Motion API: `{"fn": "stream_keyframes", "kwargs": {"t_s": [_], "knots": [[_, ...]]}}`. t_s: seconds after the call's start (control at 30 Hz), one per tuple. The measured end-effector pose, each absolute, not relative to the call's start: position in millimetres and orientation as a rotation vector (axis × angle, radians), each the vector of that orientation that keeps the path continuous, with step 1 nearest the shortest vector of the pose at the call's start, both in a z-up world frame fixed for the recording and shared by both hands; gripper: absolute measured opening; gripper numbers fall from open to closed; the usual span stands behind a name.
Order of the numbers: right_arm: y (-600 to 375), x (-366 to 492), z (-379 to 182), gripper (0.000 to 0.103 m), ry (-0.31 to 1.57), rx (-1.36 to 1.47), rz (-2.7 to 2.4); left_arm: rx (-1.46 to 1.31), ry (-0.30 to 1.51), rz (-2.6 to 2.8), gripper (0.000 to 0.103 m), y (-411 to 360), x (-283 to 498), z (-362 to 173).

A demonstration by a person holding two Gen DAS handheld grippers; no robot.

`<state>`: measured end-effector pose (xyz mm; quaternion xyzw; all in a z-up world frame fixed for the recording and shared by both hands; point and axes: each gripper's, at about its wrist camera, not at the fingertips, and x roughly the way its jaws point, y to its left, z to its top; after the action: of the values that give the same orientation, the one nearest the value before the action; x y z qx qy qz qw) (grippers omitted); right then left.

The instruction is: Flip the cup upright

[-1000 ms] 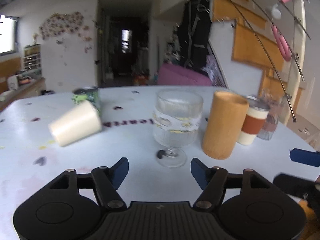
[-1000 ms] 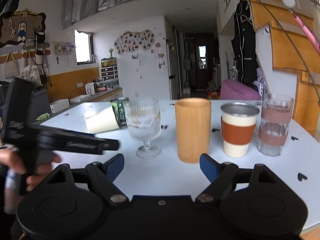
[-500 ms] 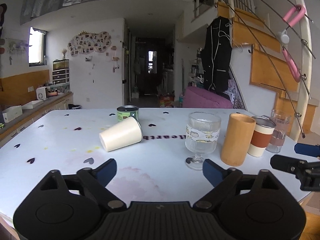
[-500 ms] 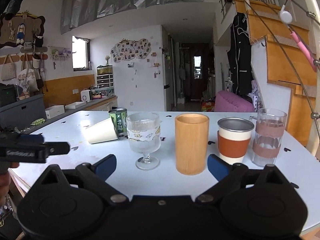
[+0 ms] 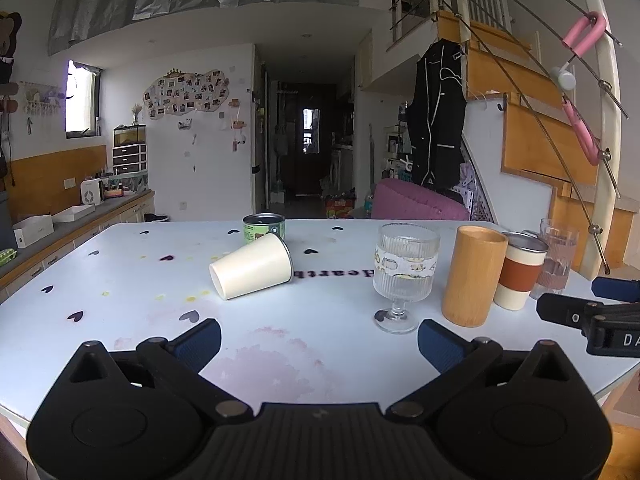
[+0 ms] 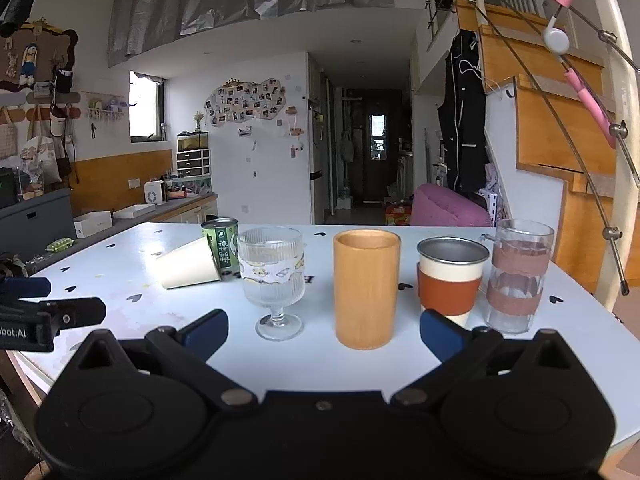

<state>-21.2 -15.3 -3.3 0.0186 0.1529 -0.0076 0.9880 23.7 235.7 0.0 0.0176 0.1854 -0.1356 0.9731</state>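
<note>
A cream paper cup [image 5: 251, 271] lies on its side on the white table [image 5: 120, 280], base toward me and mouth against a green can [image 5: 264, 227]. The right wrist view shows the same cup [image 6: 188, 269] beside that can [image 6: 221, 248]. My left gripper [image 5: 319, 340] is open and empty, hovering near the table's front edge, well short of the cup. My right gripper [image 6: 324, 330] is open too, facing the row of upright cups. Each gripper also appears at the edge of the other's view.
Upright in a row stand a ribbed stemmed glass [image 5: 404, 276], a wooden tumbler [image 5: 474, 276], a cream cup with a brown sleeve [image 5: 520, 270] and a clear glass [image 5: 558, 254]. A stair railing [image 5: 600, 140] rises at the right. A counter [image 5: 72, 220] runs along the left.
Both grippers have drawn back from the table and risen, so the cups look smaller and farther. The left gripper's jaws have widened. The lying cup has not moved.
</note>
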Motion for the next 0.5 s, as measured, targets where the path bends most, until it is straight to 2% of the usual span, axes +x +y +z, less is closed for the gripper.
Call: {"fn": "stream_keyframes", "kwargs": {"t_s": [0.5], "knots": [[-14.0, -22.3, -3.8, 0.103, 0.309, 0.025, -0.017, 0.038, 0.373, -0.264, 0.103, 238.1, 23.3, 0.0]]}}
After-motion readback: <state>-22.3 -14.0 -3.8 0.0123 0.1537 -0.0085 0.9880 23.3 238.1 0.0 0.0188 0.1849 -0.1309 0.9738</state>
